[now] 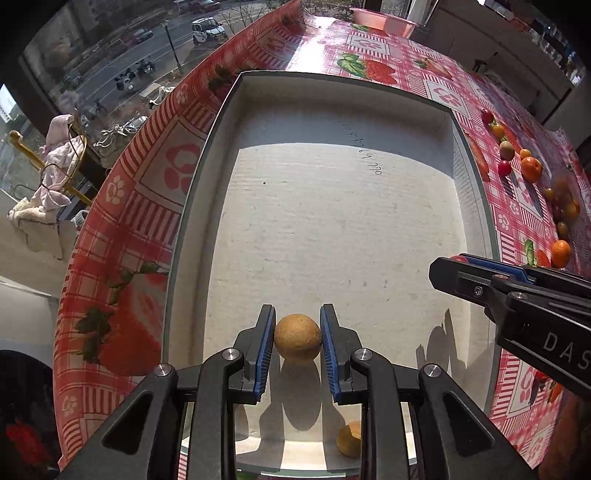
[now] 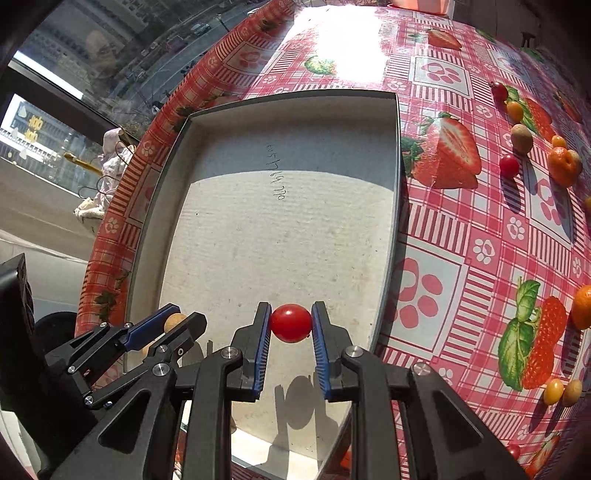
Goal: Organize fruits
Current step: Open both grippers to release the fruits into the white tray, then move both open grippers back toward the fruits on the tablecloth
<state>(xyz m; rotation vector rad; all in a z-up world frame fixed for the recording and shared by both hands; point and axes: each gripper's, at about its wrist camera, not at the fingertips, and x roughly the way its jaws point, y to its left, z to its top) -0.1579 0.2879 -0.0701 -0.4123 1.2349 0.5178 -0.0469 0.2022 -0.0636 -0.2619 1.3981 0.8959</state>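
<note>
My left gripper (image 1: 297, 325) is shut on a round tan fruit (image 1: 297, 339) and holds it above the near end of a shallow white cardboard box (image 1: 332, 221). A second tan fruit (image 1: 350, 439) lies on the box floor below it. My right gripper (image 2: 290, 321) is shut on a red cherry tomato (image 2: 290, 322) above the near end of the same box (image 2: 280, 240). The left gripper also shows at the lower left of the right wrist view (image 2: 173, 325), and the right gripper at the right of the left wrist view (image 1: 458, 264).
Several small fruits, among them an orange (image 1: 531, 169), a red tomato (image 2: 509, 165) and a tan fruit (image 2: 521, 138), lie on the strawberry-print tablecloth (image 2: 461, 240) right of the box. A pink basin (image 1: 382, 20) stands at the far end. A window runs along the table's left edge.
</note>
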